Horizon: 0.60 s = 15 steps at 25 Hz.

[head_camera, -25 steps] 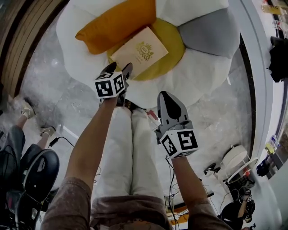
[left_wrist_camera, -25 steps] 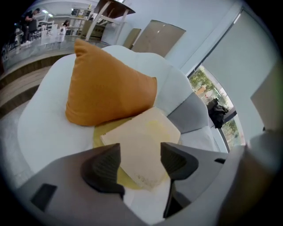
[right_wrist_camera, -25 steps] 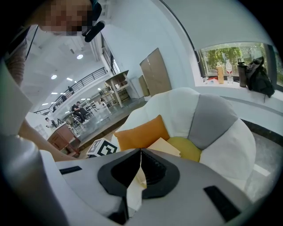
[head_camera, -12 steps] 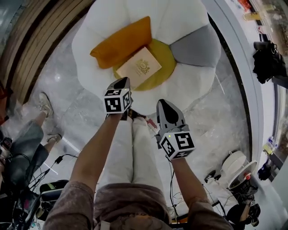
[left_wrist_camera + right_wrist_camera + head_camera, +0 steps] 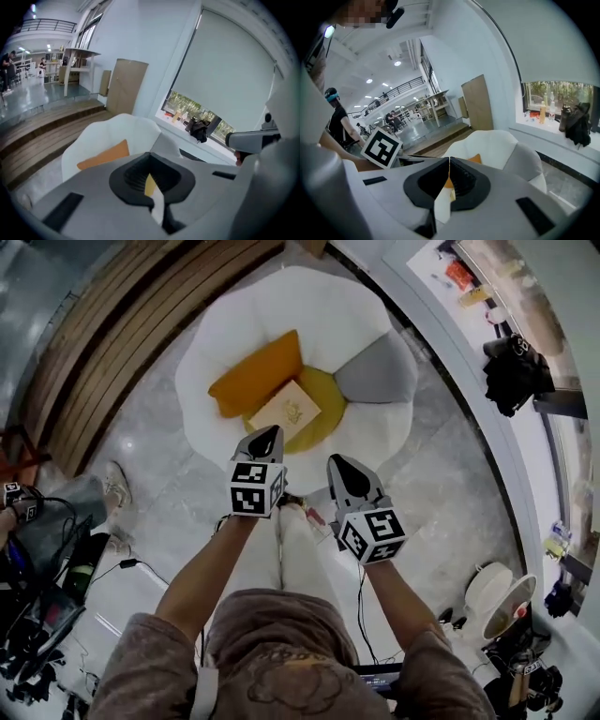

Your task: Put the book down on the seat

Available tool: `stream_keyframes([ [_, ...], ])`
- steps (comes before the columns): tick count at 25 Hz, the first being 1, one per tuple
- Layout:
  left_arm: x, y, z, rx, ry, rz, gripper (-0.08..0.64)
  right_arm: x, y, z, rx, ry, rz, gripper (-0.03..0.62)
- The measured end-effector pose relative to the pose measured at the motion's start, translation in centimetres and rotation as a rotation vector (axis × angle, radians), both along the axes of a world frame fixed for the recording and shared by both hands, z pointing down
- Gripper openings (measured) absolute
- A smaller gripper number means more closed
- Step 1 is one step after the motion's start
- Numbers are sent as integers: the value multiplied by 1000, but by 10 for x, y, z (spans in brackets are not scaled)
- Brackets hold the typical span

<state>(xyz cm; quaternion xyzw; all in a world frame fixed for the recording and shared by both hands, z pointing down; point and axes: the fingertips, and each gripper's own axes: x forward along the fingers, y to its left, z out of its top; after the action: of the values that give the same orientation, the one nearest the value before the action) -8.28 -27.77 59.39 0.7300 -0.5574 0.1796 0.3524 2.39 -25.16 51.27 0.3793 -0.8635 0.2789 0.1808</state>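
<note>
In the gripper views the left gripper point(image 5: 150, 159) and right gripper point(image 5: 449, 163), jaws together, hide the middle of the chair point(image 5: 497, 140) — only a thin sliver shows through; the book point(image 5: 289, 412) shows in the head view alone, its cover emblem too small to read; a person point(image 5: 56, 526) is cut off at the left edge; sill bottles point(image 5: 543, 112) are too small to tell.

I see a cream book point(image 5: 289, 412) with a gold emblem lying on a yellow seat pad point(image 5: 330, 401). Around it are a white chair point(image 5: 281, 306), an orange cushion point(image 5: 258, 373) and a grey cushion point(image 5: 375, 371). My left tool point(image 5: 267, 434) and right tool point(image 5: 339, 465) are grey, with black-and-white square markers. The floor point(image 5: 450, 493) is mottled grey.
</note>
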Motion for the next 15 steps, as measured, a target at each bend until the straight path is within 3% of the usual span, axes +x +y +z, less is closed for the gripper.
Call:
stream_keyframes([
  [7, 15, 1, -129, 142, 9, 21, 5, 9, 5, -83, 46, -37, 12, 20],
  [15, 38, 39, -241, 278, 6, 42, 5, 14, 33, -168, 123, -112, -58, 20],
])
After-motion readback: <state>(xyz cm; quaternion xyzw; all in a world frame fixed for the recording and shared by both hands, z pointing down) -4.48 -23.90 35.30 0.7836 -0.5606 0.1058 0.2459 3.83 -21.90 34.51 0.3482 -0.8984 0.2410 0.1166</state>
